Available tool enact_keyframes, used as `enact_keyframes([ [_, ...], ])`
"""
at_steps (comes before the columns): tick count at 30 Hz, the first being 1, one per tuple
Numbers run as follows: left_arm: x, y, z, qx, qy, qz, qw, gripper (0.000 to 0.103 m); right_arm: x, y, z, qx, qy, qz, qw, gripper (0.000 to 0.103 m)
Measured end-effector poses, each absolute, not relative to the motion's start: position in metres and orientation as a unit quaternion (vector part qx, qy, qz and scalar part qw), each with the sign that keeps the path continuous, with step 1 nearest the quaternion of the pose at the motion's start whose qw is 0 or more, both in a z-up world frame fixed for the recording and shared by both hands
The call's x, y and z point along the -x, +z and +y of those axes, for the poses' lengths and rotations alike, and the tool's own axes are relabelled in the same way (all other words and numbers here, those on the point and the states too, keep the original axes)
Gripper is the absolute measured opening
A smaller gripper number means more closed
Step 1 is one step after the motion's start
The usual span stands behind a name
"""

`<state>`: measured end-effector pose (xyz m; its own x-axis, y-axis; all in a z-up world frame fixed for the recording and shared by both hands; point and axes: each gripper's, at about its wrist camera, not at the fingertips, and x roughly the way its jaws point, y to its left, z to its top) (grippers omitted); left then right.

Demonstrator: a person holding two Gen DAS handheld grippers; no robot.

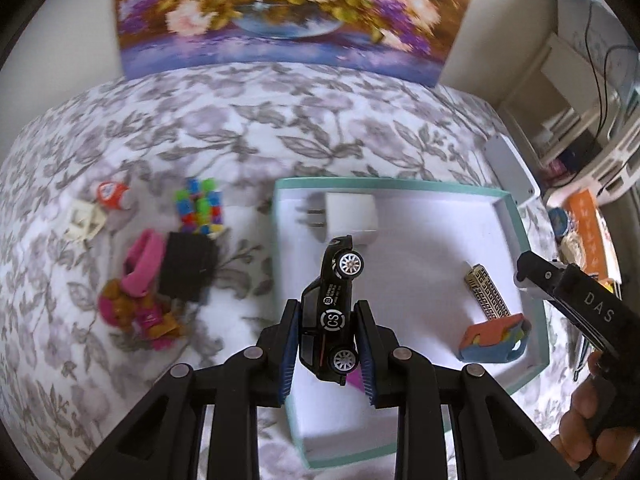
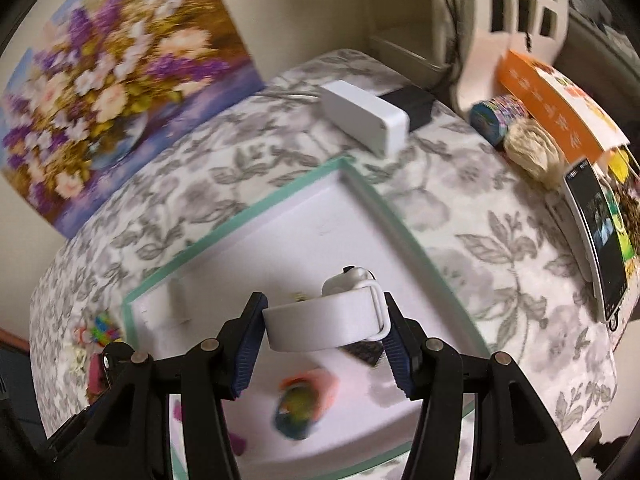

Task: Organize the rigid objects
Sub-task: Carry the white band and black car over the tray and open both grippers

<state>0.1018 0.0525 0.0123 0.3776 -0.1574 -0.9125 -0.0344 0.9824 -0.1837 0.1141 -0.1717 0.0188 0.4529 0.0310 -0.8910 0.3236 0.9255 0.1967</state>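
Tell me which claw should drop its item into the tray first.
Probably right. The right claw holds the white band well over the tray floor. The left claw holds the toy car only over the tray's near corner.

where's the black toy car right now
In the left wrist view, the black toy car is gripped nose-up in the left claw, above the teal-rimmed box's near-left edge.

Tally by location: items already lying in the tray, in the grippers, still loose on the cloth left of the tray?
In the teal tray: 3, namely white plug adapter, gold bar-shaped item, orange-and-blue block.
In grippers: 2, namely black toy car, white strap piece.
Loose pile on floral cloth: individual count unclear.
Total countable: 5.
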Motion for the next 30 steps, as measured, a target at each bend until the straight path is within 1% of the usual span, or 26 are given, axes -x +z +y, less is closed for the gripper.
enact_keyframes([
  [12, -0.123, -0.022, 0.02, 0.06, -0.048, 0.572, 0.816, 0.029, -0.117, -0.008, -0.191, -0.163, -0.105, 0.535, 0.822, 0.057],
  [23, -0.122, -0.033, 0.019, 0.054, -0.035, 0.583, 0.81, 0.029, -0.117, -0.012, -0.188, -0.157, -0.101, 0.543, 0.819, 0.058],
  [26, -0.122, -0.034, 0.021, 0.054, -0.031, 0.586, 0.808, 0.031, -0.118, -0.011, -0.188, -0.151, -0.103, 0.543, 0.82, 0.058],
  [27, -0.122, -0.034, 0.021, 0.055, -0.03, 0.587, 0.807, 0.031, -0.119, -0.011, -0.187, -0.148, -0.104, 0.543, 0.82, 0.059],
  [28, -0.122, -0.034, 0.022, 0.056, -0.03, 0.588, 0.806, 0.037, -0.119, -0.01, -0.187, -0.146, -0.103, 0.543, 0.821, 0.062],
  [29, -0.122, -0.034, 0.022, 0.059, -0.029, 0.588, 0.806, 0.046, -0.119, -0.009, -0.186, -0.144, -0.102, 0.541, 0.822, 0.066],
  [30, -0.122, -0.033, 0.023, 0.061, -0.029, 0.587, 0.807, 0.05, -0.12, -0.009, -0.185, -0.143, -0.101, 0.54, 0.823, 0.069],
])
